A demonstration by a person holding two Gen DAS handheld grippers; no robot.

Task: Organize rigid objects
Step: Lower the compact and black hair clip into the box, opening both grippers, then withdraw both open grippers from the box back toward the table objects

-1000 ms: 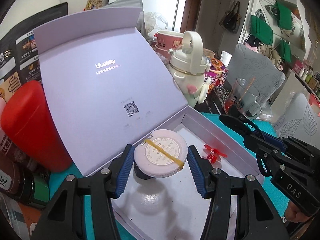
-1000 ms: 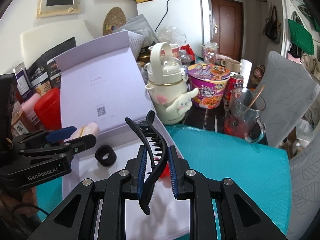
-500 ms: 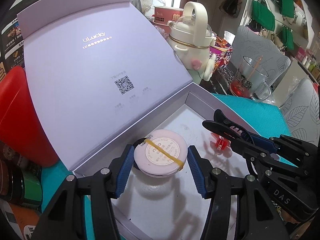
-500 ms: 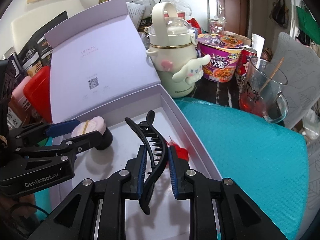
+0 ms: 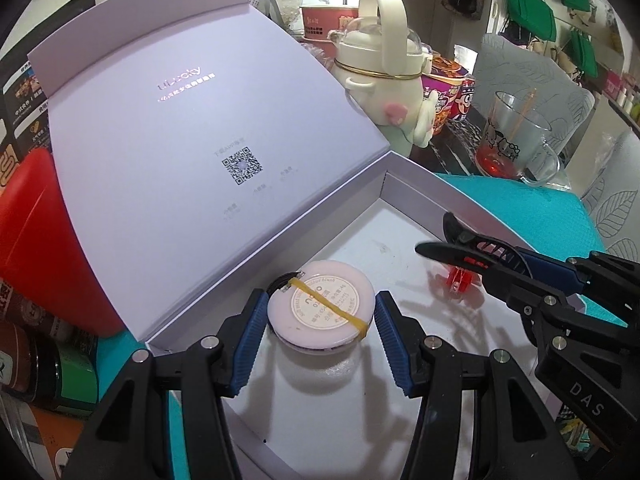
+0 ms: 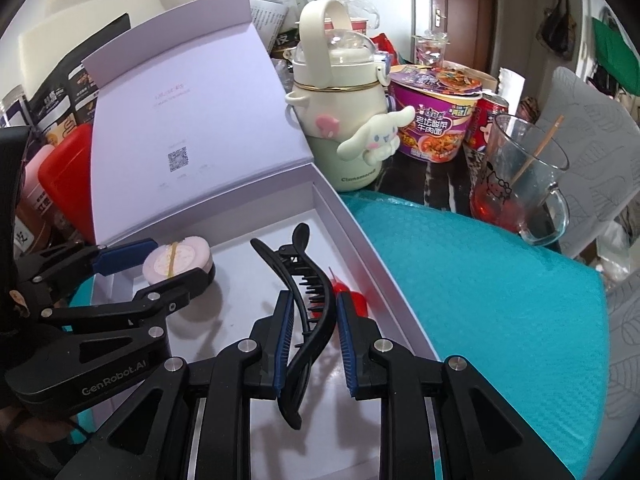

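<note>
An open lilac gift box point(image 5: 424, 184) lies on the teal mat, lid propped up behind. My left gripper point(image 5: 320, 322) is shut on a round pink compact point(image 5: 322, 310) bound with a yellow rubber band, held low inside the box over a black ring point(image 5: 280, 280). It also shows in the right wrist view point(image 6: 176, 258). My right gripper point(image 6: 312, 316) is shut on a long black hair claw clip point(image 6: 304, 284), held over the box's right side. The clip also shows in the left wrist view point(image 5: 460, 250). A small red clip point(image 5: 460, 278) lies in the box below it.
A cream Cinnamoroll bottle point(image 6: 344, 120), a purple noodle cup point(image 6: 436, 120), a red can and a glass mug point(image 6: 520, 176) stand behind the box. A red container point(image 5: 44, 248) and jars stand at left. The teal mat point(image 6: 480, 280) lies to the right.
Both grippers have lowered into the box. The right gripper with the black clip has moved in over the red clip. The compact has come down over the black ring.
</note>
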